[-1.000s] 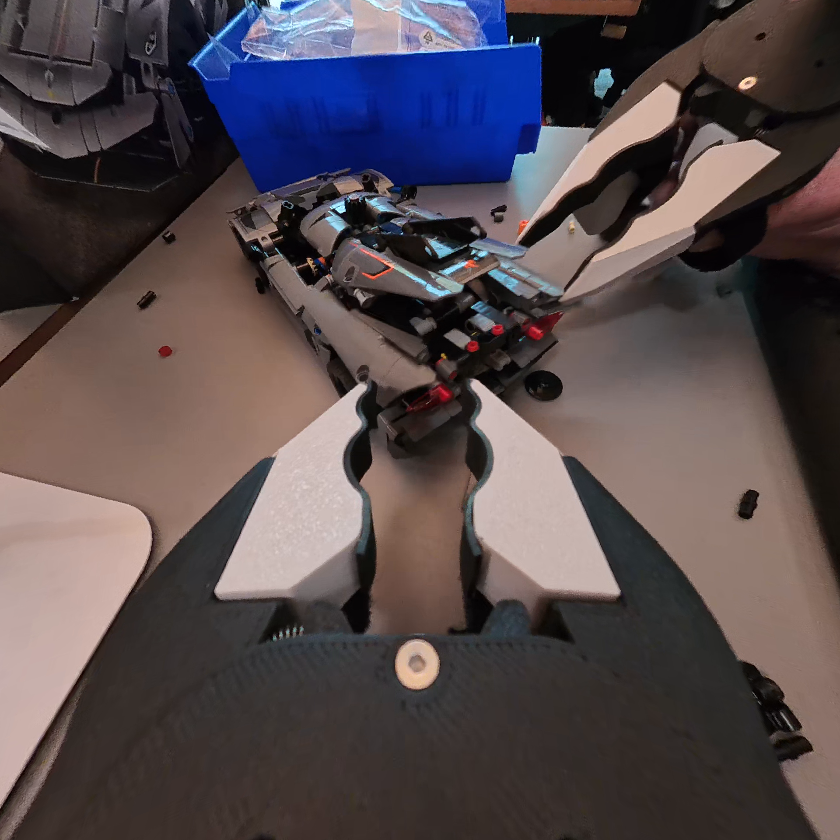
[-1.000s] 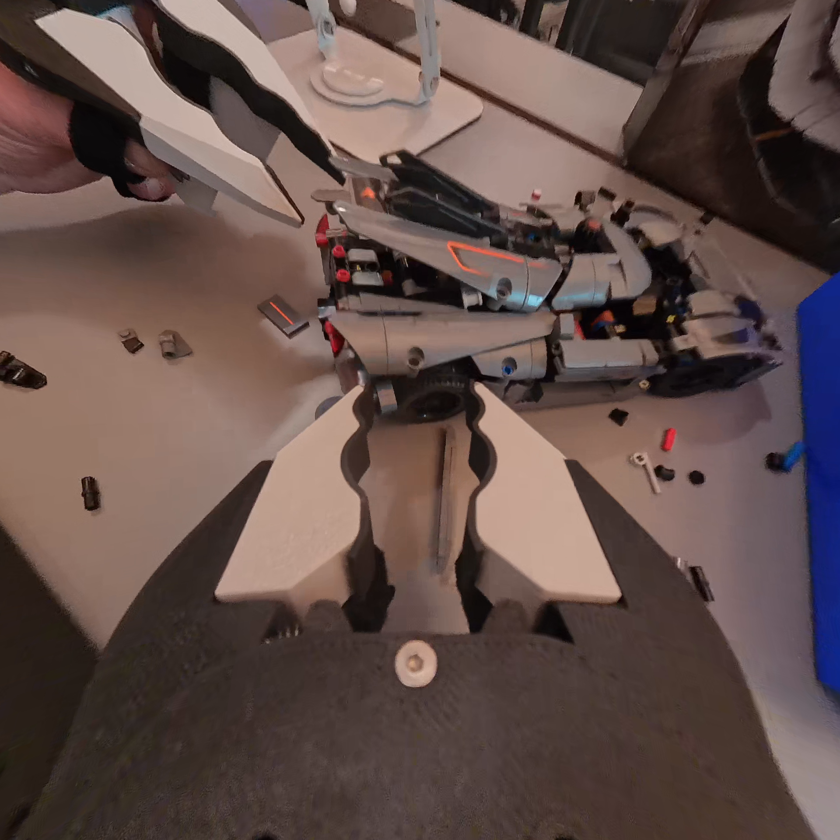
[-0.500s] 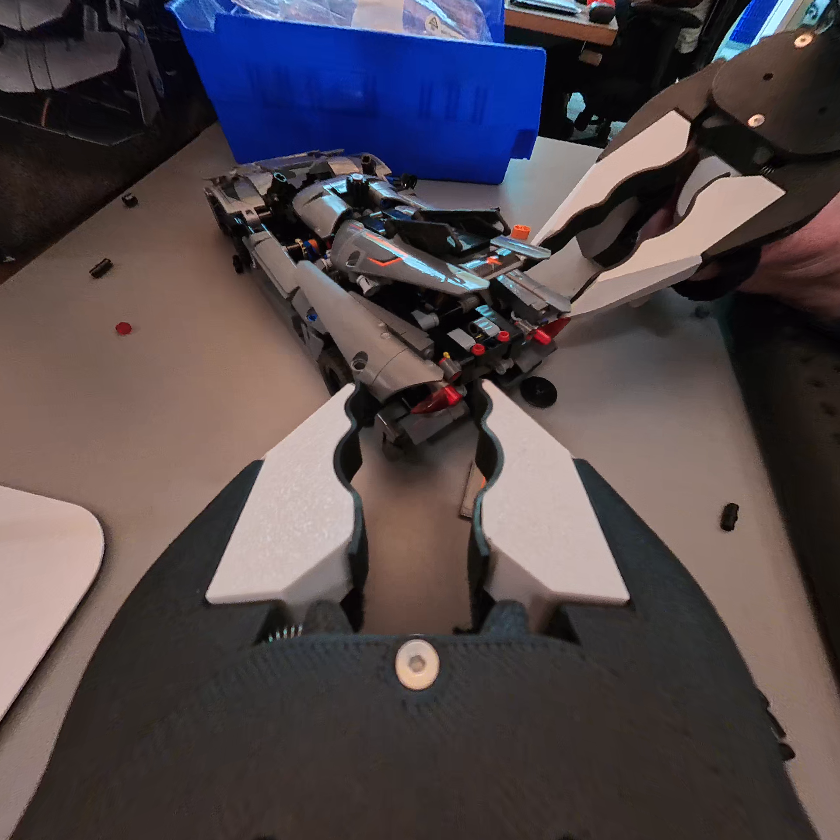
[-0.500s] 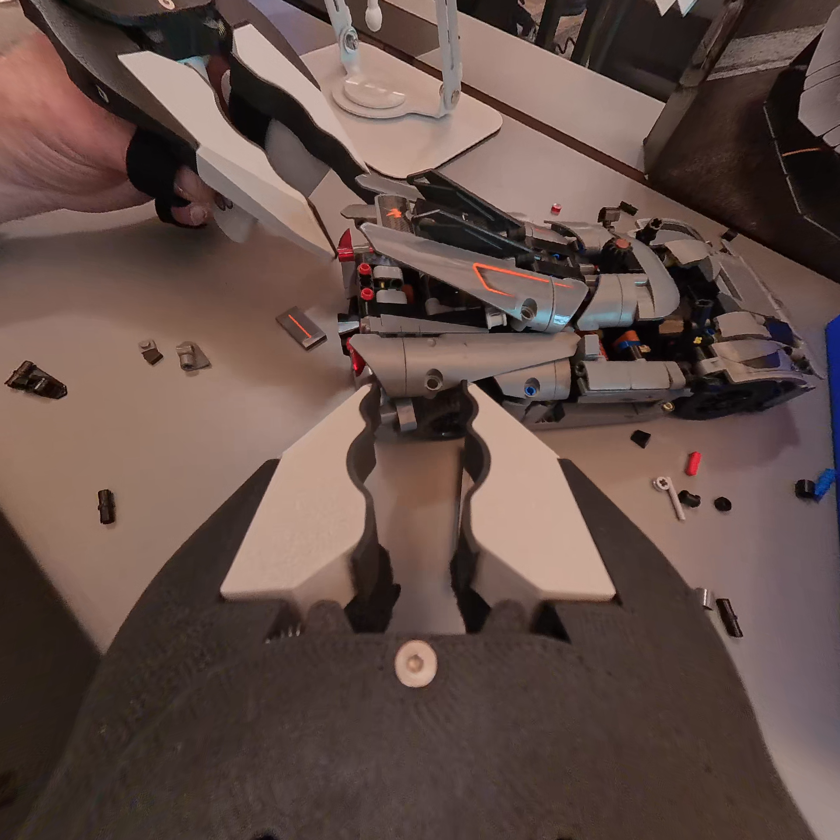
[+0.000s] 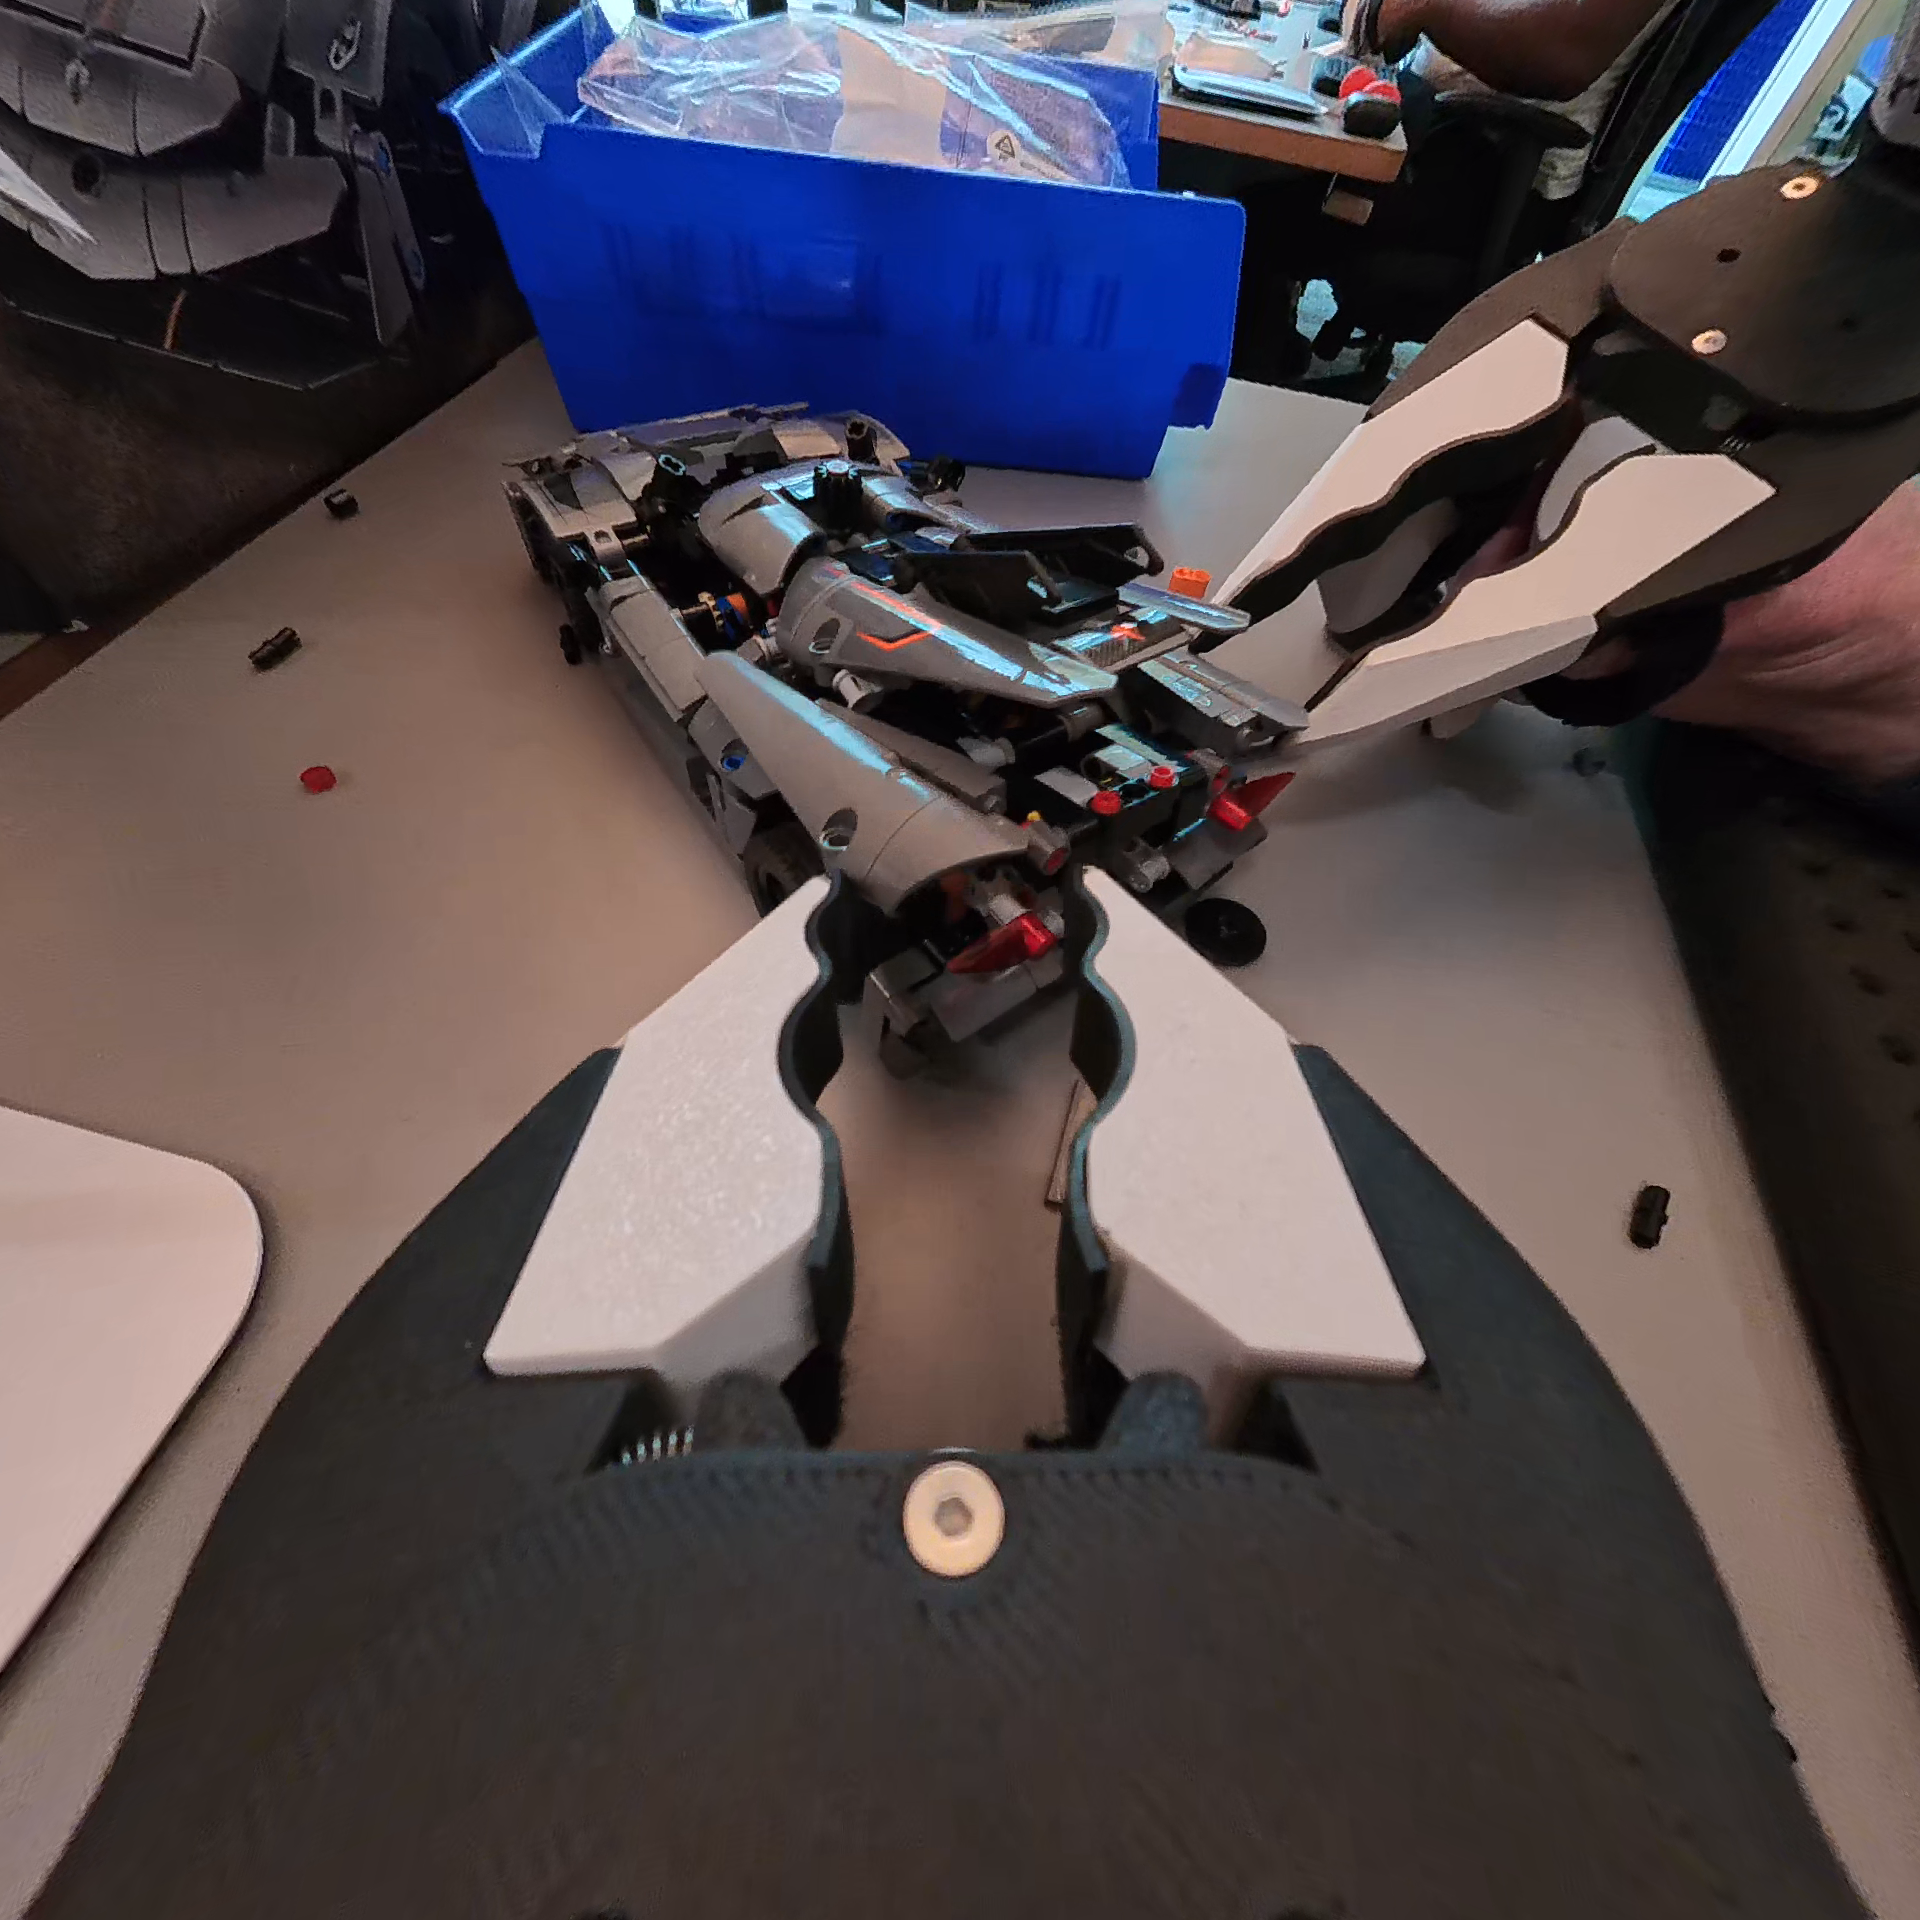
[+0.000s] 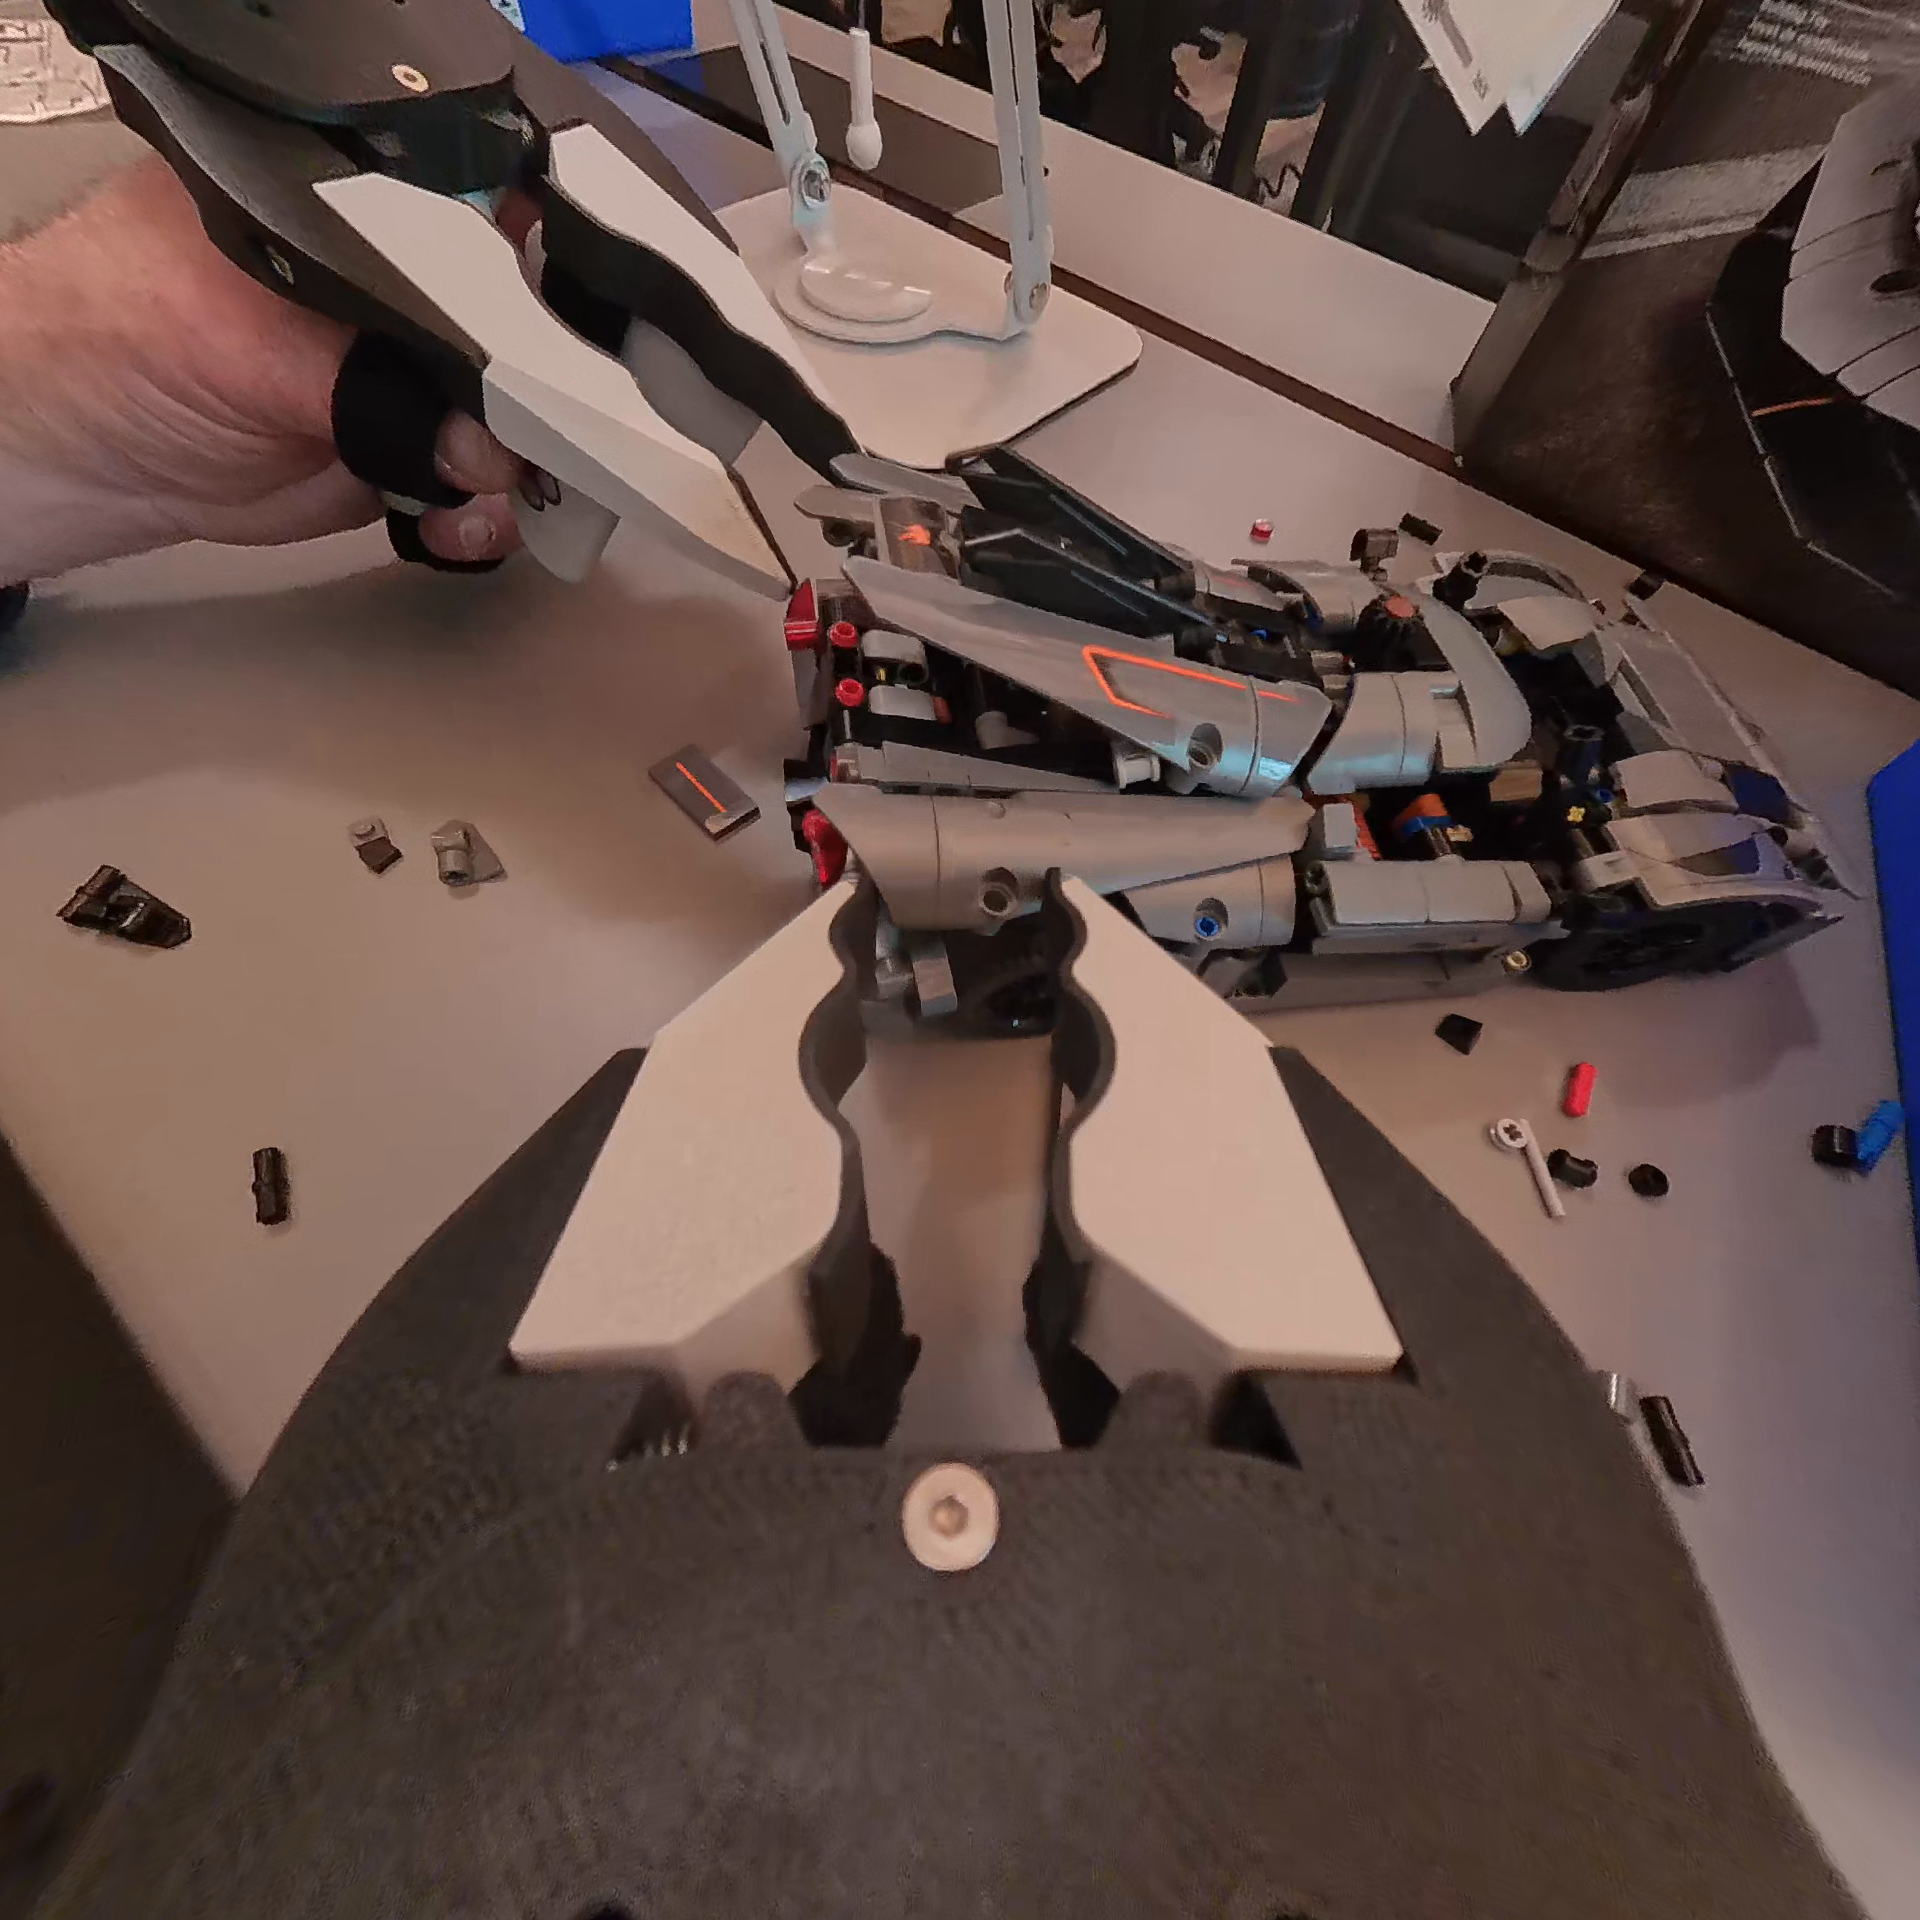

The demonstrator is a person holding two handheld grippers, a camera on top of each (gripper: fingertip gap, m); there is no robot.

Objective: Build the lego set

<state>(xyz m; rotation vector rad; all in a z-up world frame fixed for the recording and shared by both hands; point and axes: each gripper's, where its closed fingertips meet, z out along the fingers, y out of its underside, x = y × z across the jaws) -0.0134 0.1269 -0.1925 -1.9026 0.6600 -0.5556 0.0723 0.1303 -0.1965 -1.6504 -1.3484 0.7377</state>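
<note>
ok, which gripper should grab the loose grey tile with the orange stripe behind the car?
Left, probably. The tile lies behind the car, right beside the open left gripper. The right gripper is at the side fender, farther off.

Car model (image 5: 831,665) is mostly grey with black bits, thin orange outline stripes on the side panels and red tail pieces. Bin (image 5: 862,301) behind it is bright blue. Worktop (image 5: 364,883) is pale beige-grey, dotted with black, red and grey loose pieces. Both grippers: white fingers (image 5: 686,1174), black bodies.
</note>
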